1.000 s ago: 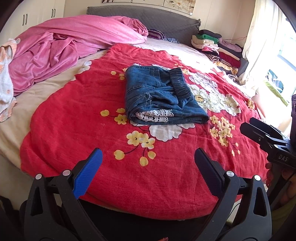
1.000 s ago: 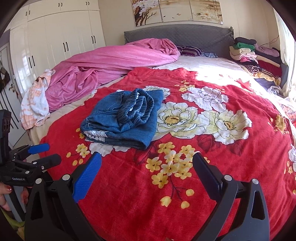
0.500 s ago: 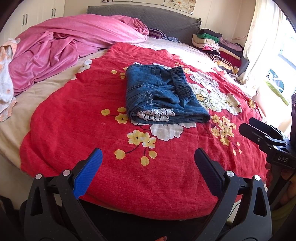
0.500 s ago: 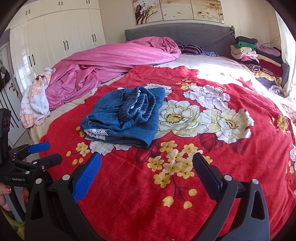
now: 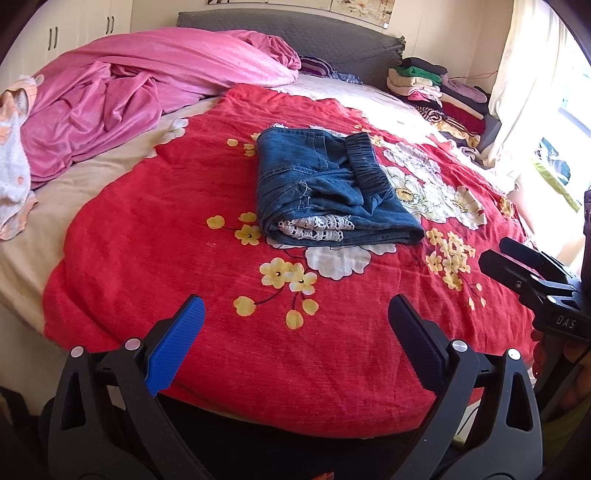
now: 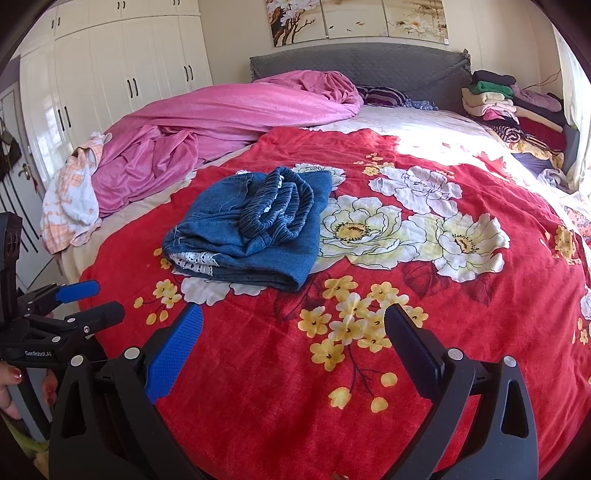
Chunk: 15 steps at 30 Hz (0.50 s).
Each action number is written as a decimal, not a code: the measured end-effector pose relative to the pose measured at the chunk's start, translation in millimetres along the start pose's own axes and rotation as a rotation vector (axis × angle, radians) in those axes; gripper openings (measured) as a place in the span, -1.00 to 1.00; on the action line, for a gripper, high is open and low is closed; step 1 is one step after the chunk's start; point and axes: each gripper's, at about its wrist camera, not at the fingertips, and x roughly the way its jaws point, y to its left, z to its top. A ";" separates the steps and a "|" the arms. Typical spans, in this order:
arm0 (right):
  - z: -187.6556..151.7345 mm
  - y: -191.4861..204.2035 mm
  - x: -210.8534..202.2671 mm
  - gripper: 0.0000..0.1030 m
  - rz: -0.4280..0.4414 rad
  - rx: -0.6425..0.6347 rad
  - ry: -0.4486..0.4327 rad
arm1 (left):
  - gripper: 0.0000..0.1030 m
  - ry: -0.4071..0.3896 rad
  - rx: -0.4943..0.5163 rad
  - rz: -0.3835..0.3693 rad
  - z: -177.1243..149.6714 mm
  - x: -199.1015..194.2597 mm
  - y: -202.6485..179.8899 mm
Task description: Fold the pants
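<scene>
Home bedroom; a bed (image 6: 369, 369) with a grey padded headboard (image 6: 369, 62); a crumpled pink duvet (image 6: 221, 122); white built-in wardrobes (image 6: 110, 66); stacked folded clothes (image 6: 509, 107); floral wall panels (image 6: 358, 16).

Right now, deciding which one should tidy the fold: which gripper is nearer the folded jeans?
Right, seemingly. The right gripper hovers over the red blanket, the jeans just ahead-left. The left gripper sits back at the blanket's near edge, jeans straight ahead.
</scene>
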 end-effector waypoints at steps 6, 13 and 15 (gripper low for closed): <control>-2.0 2.3 1.1 0.91 0.006 -0.006 0.004 | 0.81 0.002 -0.002 0.000 -0.1 -0.4 1.2; -1.9 1.0 1.1 0.91 0.005 -0.006 0.005 | 0.81 0.001 0.000 0.001 0.2 -0.2 0.7; -2.0 0.2 0.9 0.91 0.008 -0.003 0.005 | 0.81 0.001 0.001 0.002 0.3 -0.2 0.4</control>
